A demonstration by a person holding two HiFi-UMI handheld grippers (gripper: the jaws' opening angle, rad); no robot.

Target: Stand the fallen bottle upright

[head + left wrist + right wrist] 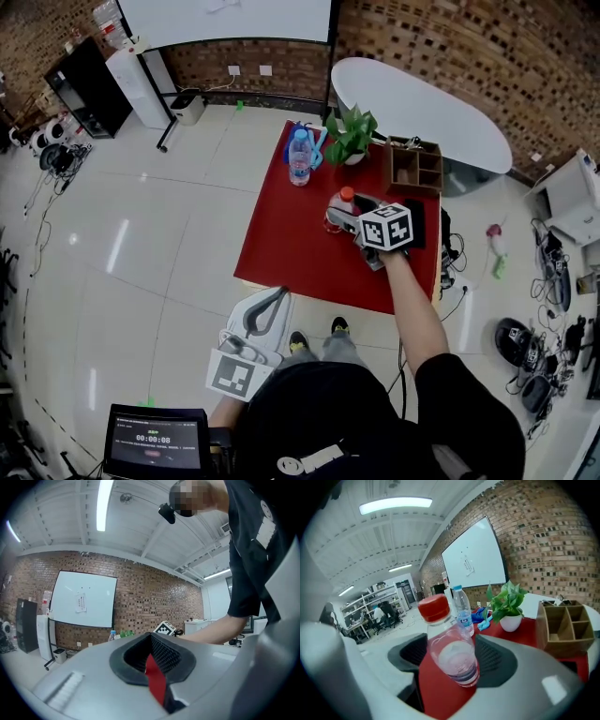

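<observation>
Bottle (451,648): clear, red cap, held between the jaws of the right gripper (344,217) over the far right part of the red table (291,248); cap uppermost, body leaning in the right gripper view (whether its base touches the cloth, I cannot tell).
Right gripper jaws: apart, pressed on the bottle's lower body from both sides.
Left gripper (274,302): low by the person's legs, off the near edge of the table, well apart from the bottle.
Left gripper jaws: drawn together with nothing between them (only a thin red sliver shows at the seam).
Second bottle (299,157): blue cap, upright near the table's far edge.
Blue cloth (316,142): just behind the second bottle.
Potted plant (352,137): white pot, just right of the second bottle.
Wooden organiser (416,167): open compartments, at the far right corner.
White oval table (422,112): behind the red one, against the brick wall.
</observation>
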